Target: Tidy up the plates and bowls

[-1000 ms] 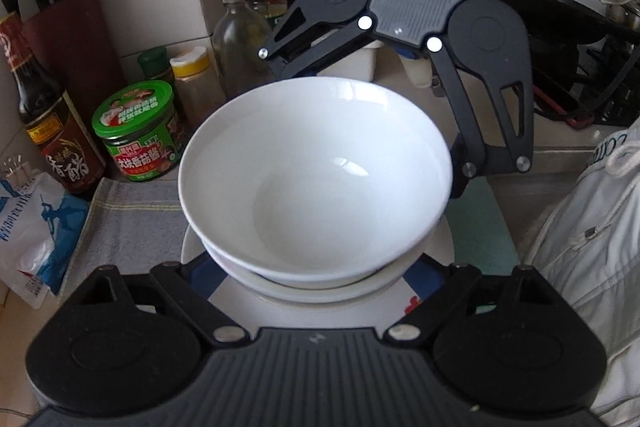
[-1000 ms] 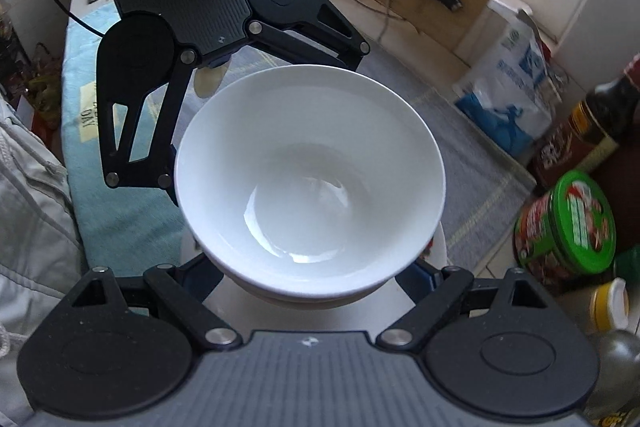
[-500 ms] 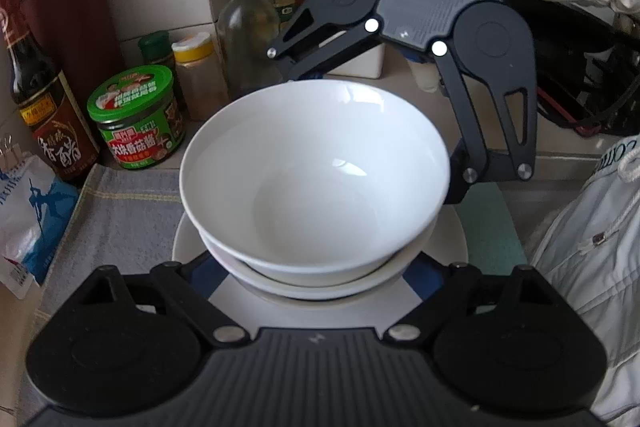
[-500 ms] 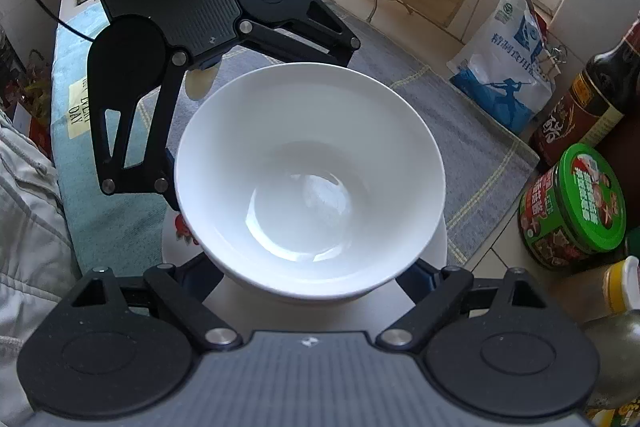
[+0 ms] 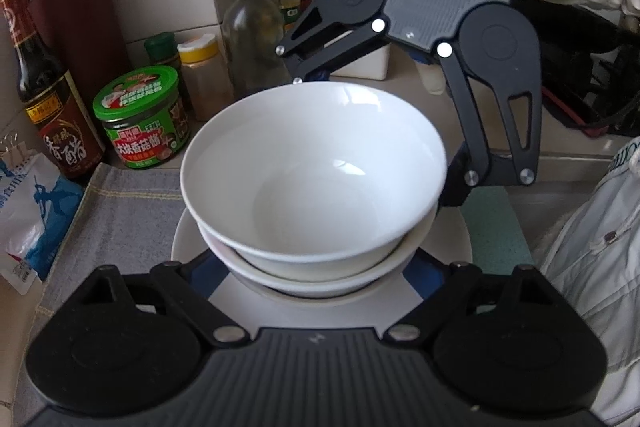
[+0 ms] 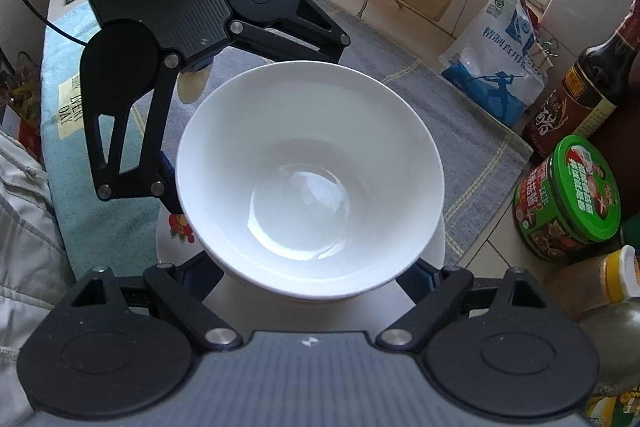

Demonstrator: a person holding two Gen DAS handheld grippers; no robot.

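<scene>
Both grippers, left (image 5: 316, 267) and right (image 6: 308, 279), have their jaws spread wide around the stack; whether they grip the plate (image 5: 180, 239) I cannot tell. 2 nested bowls (image 5: 312, 171) sit on it, mouths up, round with no long axis, over the grey cloth (image 5: 120, 211). Likely step: carrying the stack. Next calls for level, matched hands.

Jar (image 5: 140, 115) and bottles (image 5: 252, 27) crowd the bowls (image 5: 312, 171).
</scene>
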